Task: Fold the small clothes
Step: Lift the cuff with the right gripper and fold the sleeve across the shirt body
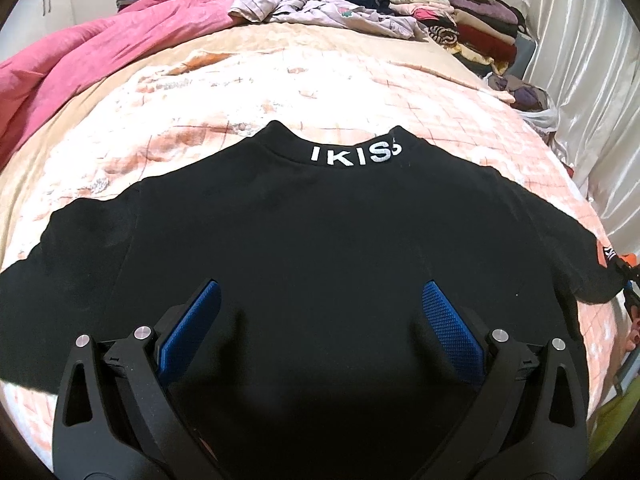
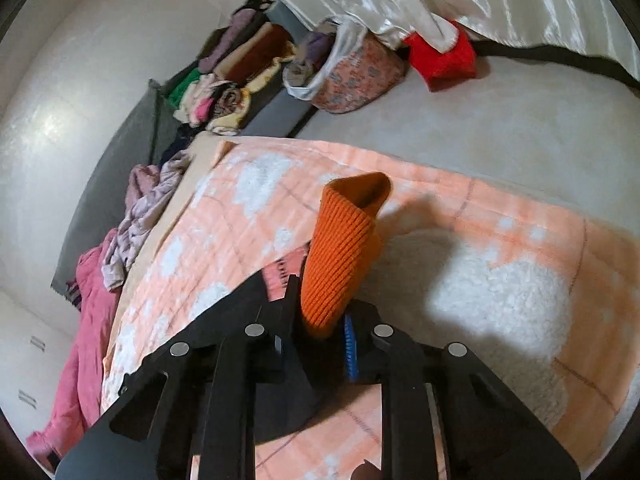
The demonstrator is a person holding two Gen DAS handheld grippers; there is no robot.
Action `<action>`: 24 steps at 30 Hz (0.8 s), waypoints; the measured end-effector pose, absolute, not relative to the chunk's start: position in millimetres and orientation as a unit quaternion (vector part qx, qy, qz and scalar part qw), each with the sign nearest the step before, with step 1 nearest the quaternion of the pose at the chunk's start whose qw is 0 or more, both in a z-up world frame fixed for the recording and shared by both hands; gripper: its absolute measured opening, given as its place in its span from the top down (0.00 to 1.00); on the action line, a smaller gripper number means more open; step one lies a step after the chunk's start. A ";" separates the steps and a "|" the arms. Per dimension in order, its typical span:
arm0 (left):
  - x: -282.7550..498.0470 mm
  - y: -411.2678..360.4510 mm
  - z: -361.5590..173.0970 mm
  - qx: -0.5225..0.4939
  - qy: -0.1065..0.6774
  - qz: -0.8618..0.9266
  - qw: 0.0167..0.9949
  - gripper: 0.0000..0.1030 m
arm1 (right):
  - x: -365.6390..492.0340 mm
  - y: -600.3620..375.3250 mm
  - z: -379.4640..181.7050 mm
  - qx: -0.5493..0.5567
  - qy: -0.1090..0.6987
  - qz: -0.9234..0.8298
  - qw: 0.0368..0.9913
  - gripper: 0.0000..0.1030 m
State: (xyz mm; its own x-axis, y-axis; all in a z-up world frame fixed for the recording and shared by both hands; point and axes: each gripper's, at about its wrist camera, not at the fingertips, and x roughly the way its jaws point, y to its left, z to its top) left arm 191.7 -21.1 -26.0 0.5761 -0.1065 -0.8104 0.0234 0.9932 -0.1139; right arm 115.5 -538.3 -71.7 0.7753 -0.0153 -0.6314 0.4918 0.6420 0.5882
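A black top [image 1: 304, 232] with white letters on its collar lies spread flat on the peach checked bedspread [image 1: 280, 88], collar away from me. My left gripper [image 1: 320, 300] hovers over its lower middle, jaws wide open and empty, blue pads [image 1: 444, 320] showing. My right gripper [image 2: 320, 320] is shut on the orange ribbed cuff [image 2: 344, 256] of the top's right sleeve and holds it raised above the bedspread [image 2: 480, 280]. That cuff end shows at the right edge of the left wrist view [image 1: 616, 260].
A pink quilt [image 1: 80, 56] and loose lilac clothes [image 1: 320, 8] lie at the bed's far end. Stacks of folded clothes [image 1: 460, 12] stand at the far right. A white curtain [image 1: 592, 80] hangs along the right. A patterned bag [image 2: 356, 76] and a red item [image 2: 440, 56] lie on the floor.
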 end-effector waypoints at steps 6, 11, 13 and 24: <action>187.3 -10.8 -20.7 -0.057 0.457 -0.039 0.887 0.08 | 122.5 -501.1 -37.6 0.341 0.286 -0.112 0.889 0.86; 182.8 2.7 -13.4 -0.068 0.451 -0.036 0.889 0.08 | 131.2 -457.9 -8.9 0.311 0.275 -0.060 0.908 0.86; 180.7 10.1 -9.7 -0.073 0.447 -0.032 0.891 0.08 | 137.5 -440.3 0.1 0.306 0.272 -0.036 0.912 0.86; 171.1 52.4 7.6 -0.101 0.430 -0.019 0.897 0.08 | 169.2 -324.4 25.2 0.255 0.297 0.072 0.917 0.86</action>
